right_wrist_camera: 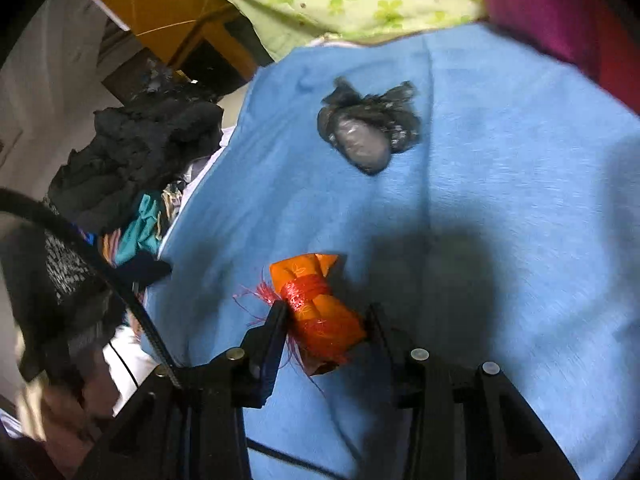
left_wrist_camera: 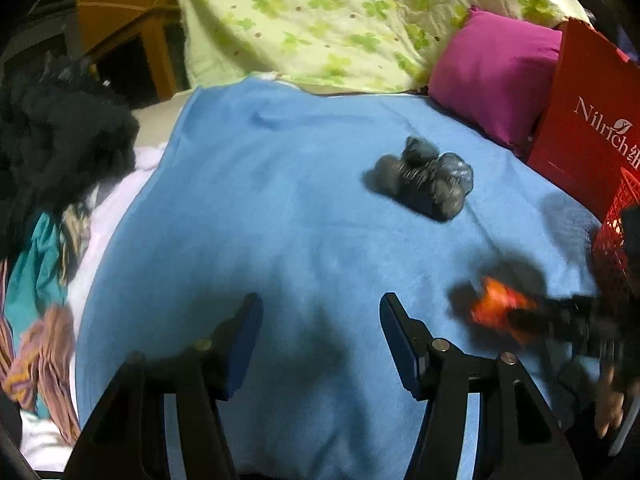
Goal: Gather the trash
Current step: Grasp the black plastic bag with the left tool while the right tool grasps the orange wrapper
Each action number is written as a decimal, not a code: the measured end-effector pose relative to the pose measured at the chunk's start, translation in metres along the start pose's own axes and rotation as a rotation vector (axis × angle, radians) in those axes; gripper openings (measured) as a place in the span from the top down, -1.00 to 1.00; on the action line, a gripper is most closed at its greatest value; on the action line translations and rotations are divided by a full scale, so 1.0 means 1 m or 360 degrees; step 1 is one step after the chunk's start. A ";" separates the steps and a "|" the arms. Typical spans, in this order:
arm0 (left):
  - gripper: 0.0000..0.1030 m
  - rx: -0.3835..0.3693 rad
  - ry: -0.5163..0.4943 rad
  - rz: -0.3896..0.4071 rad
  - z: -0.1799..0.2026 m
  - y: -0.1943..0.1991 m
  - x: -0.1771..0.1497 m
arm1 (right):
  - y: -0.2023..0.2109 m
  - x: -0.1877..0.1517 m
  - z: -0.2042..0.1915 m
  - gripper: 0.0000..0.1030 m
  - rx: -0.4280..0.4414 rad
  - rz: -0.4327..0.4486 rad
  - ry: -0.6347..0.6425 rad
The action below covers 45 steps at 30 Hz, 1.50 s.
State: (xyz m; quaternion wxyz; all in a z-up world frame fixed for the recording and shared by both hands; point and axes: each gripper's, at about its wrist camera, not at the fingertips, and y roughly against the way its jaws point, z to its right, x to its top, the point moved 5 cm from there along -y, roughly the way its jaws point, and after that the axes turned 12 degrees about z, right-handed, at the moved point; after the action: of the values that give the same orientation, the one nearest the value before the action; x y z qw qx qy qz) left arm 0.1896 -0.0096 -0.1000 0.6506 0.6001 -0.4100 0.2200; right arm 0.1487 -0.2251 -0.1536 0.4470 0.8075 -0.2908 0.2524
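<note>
Right gripper (right_wrist_camera: 326, 318) closed around an orange wrapper (right_wrist_camera: 320, 312) bound with red netting, both fingers pressed against its sides, frayed red threads sticking out past the left finger. Wrapper low over the blue blanket (right_wrist_camera: 500, 200); contact with the cloth hard to judge. Same bundle seen blurred in the left wrist view (left_wrist_camera: 500, 306), at the tip of the right gripper (left_wrist_camera: 532, 318), with a hand (left_wrist_camera: 610, 400) behind it at the frame's right edge.

Left gripper (left_wrist_camera: 320, 344) partly open, nothing between the fingers, hovering over a bare stretch of blanket (left_wrist_camera: 260, 220).

Farther up the blanket, well apart from both grippers, a crumpled dark plastic bag (left_wrist_camera: 424, 182), grey and lumpy, also visible ahead of the right gripper (right_wrist_camera: 368, 130).

Beyond the bag, a magenta pillow (left_wrist_camera: 492, 84) and a green clover-print quilt (left_wrist_camera: 340, 20). At the right edge, a red paper bag (left_wrist_camera: 580, 120) with white lettering and, just below it, a red mesh basket (left_wrist_camera: 612, 248). Along the blanket's left side, a heap of dark and coloured clothes (left_wrist_camera: 52, 152).
</note>
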 end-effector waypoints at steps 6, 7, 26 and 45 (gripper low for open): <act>-0.20 -0.0106 0.0016 -0.0004 0.019 -0.037 0.051 | -0.008 -0.007 -0.012 0.07 0.0007 0.0015 0.0150; -0.20 -0.0141 0.0045 -0.0033 0.023 -0.049 0.059 | -0.011 -0.009 -0.012 0.08 -0.0012 0.0006 0.0181; 0.35 -0.0175 0.0429 -0.0539 0.073 -0.173 0.050 | -0.002 -0.014 -0.013 0.21 -0.0027 0.0037 0.0223; 0.39 0.0093 0.0058 0.0140 0.077 0.072 0.082 | 0.162 0.022 -0.030 0.21 -0.0236 0.0639 0.0015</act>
State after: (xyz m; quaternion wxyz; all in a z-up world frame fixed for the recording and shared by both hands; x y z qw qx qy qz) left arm 0.1595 -0.0872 0.0042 0.6301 0.5961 -0.4173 0.2711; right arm 0.0471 -0.2746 -0.0316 0.4473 0.6971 -0.4614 0.3180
